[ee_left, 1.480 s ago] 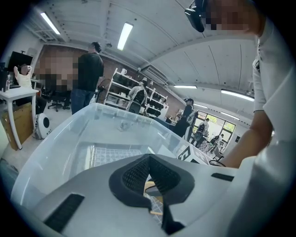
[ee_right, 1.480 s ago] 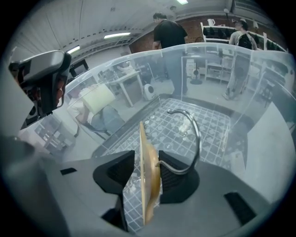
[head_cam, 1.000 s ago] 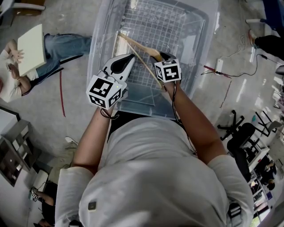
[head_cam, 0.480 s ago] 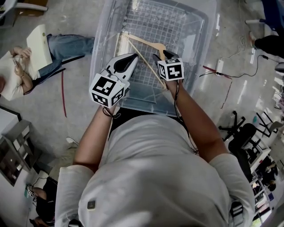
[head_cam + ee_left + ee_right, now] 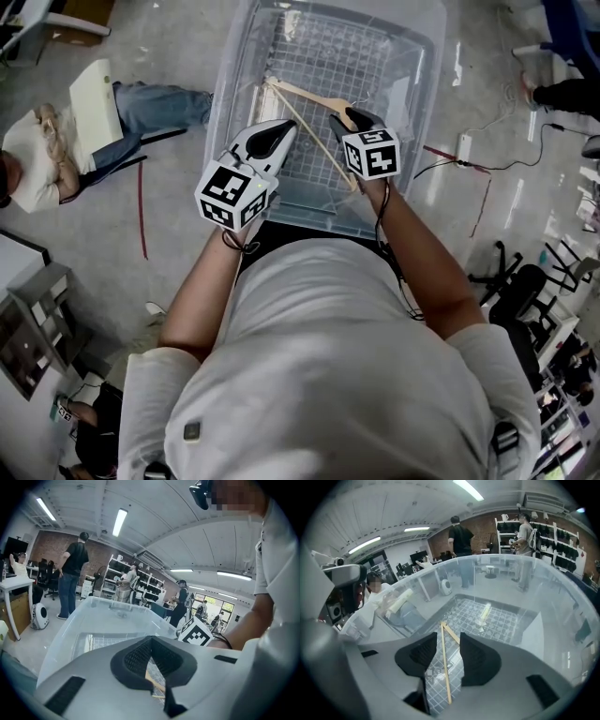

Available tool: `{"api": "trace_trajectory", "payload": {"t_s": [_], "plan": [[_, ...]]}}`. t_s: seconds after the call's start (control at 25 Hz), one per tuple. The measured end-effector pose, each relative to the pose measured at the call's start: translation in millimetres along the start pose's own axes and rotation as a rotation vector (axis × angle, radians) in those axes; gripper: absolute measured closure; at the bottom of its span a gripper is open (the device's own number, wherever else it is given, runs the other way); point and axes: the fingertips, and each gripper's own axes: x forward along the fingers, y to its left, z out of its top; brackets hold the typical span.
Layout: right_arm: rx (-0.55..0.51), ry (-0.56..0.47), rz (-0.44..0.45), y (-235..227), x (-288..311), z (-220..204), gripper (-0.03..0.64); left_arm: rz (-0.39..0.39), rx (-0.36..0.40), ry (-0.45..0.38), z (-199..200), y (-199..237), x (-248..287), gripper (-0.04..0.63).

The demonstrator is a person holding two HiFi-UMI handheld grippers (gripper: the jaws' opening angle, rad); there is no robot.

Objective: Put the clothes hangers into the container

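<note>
the wooden clothes hanger (image 5: 309, 131) now lies on the gridded floor of the clear plastic container (image 5: 412, 56), no longer carried. the right tool (image 5: 343, 116) has let go and drawn back, its jaws apart but just narrowing on nothing. the left tool (image 5: 284, 131) is clenched and empty. i judge this hanger placed. no readable writing, only square marker patterns.

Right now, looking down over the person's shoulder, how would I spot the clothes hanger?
Find the big clear plastic container on the grey floor before the person. On its grid-patterned bottom lies the clothes hanger, a thin triangle of pale wood. Nothing else in there is wooden; around it is only see-through plastic.
</note>
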Motion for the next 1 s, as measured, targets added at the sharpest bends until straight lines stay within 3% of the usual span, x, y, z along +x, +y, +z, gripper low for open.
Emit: {"api": "trace_trajectory", "payload": {"t_s": [0.44, 1.0], "plan": [[-0.200, -0.233, -0.010, 46, -83, 58, 0.542, -0.026, 0.091, -0.059, 32, -23, -41, 0.578], [-0.273, -0.390, 0.081, 116, -157, 85, 0.594, -0.101, 0.179, -0.133, 64, -61, -87, 0.578]]}}
